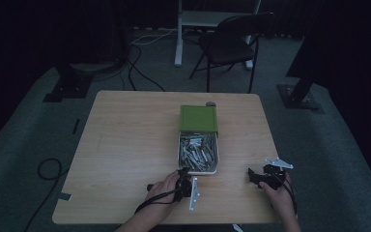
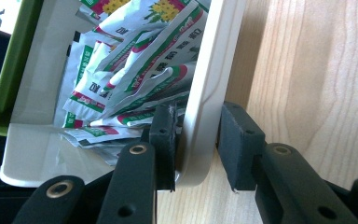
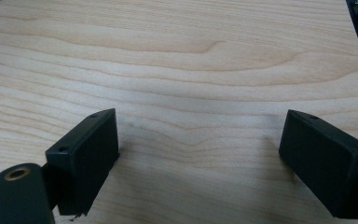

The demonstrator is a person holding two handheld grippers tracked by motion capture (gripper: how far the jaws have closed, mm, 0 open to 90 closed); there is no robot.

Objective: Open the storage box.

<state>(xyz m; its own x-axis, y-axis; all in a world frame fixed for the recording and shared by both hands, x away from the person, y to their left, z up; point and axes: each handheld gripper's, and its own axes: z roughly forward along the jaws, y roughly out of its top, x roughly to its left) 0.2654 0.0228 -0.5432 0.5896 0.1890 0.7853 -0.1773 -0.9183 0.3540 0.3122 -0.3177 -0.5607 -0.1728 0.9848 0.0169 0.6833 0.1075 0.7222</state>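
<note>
Left gripper [image 2: 196,144]: jaws straddle the near wall of a white plastic box [image 2: 209,93], one pad inside and touching the wall, the other outside with a narrow gap to it; partly closed, not yet clamped. In the high view this gripper [image 1: 183,175] sits at the box's near left corner, held in the left hand [image 1: 166,187].

Right gripper [image 3: 198,161]: jaws spread wide, nothing between them, low over bare wood. In the high view it [image 1: 256,176] lies right of the box and apart from it, held in the right hand [image 1: 280,193].

White box [image 1: 216,157]: right of the table's centre, open, filled with small printed sachets [image 2: 135,79] (white with red and green print). Its green lid [image 1: 198,118] lies at the far end.

Wooden table [image 1: 125,145]: light grain, square-cornered.

Surroundings: dark folding chair [image 1: 229,46] beyond the table; black cables [image 1: 46,169] on the grey floor.
</note>
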